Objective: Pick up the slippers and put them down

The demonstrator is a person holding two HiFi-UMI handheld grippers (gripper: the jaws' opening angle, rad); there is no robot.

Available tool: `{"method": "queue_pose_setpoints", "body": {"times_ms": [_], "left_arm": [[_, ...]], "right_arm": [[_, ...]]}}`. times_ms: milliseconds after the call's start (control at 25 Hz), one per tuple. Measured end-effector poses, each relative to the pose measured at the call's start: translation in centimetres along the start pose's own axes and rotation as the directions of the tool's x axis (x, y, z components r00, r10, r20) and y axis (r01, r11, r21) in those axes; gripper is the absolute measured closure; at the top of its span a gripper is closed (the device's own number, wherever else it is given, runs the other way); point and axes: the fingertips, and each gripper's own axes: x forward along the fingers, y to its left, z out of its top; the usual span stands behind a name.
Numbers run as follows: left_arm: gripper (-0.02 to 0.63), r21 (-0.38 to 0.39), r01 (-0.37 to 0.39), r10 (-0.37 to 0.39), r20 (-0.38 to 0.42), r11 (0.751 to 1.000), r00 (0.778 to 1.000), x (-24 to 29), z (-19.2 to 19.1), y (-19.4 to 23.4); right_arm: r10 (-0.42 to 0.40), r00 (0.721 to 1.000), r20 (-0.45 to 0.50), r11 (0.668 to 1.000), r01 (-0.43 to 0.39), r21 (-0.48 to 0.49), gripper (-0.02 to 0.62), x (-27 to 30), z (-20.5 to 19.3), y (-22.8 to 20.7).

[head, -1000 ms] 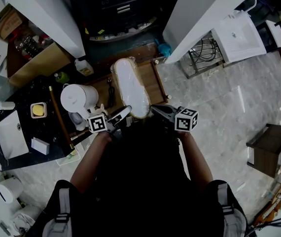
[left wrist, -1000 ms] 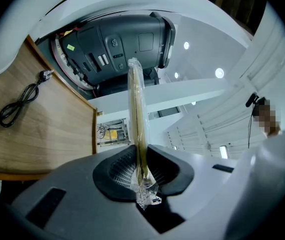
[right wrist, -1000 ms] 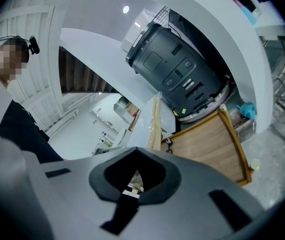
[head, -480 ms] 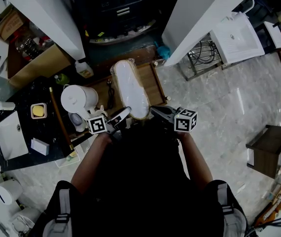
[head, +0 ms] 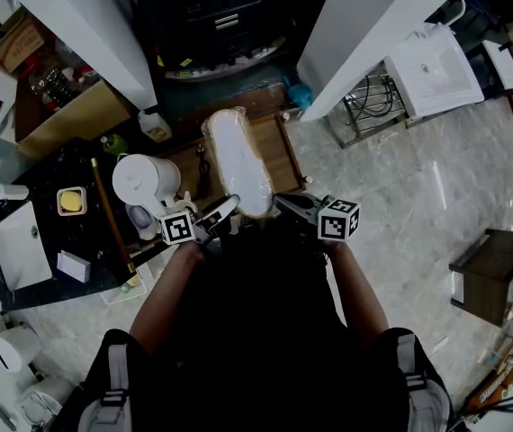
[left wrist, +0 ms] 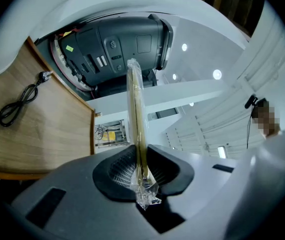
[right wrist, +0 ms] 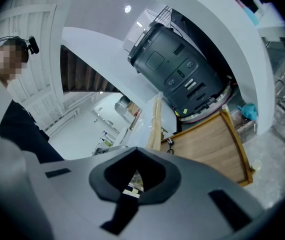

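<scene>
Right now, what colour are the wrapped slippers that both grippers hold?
The slippers are white, under clear plastic; the head view shows this best.

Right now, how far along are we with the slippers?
Done: the pickup looks made. The plastic-wrapped slippers are pinched at their near end by the left gripper and the right gripper. In hand: both pairs of jaws are shut on the pack, holding it edge-up over the wooden tray. Left: setting it down and letting go, neither done yet.
</scene>
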Motion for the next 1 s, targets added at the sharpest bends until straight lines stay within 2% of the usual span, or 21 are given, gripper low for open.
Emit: {"method": "queue_pose_setpoints", "body": {"times_ms": [1000], "left_arm": [[0.535,0.005,-0.002,0.002,-0.015,1.000,1.000,0.30,0.34,0.45]], "right_arm": [[-0.015,1.000,0.003,1.000,0.015,-0.003,0.588,-0.08,0.18,0.08]]}}
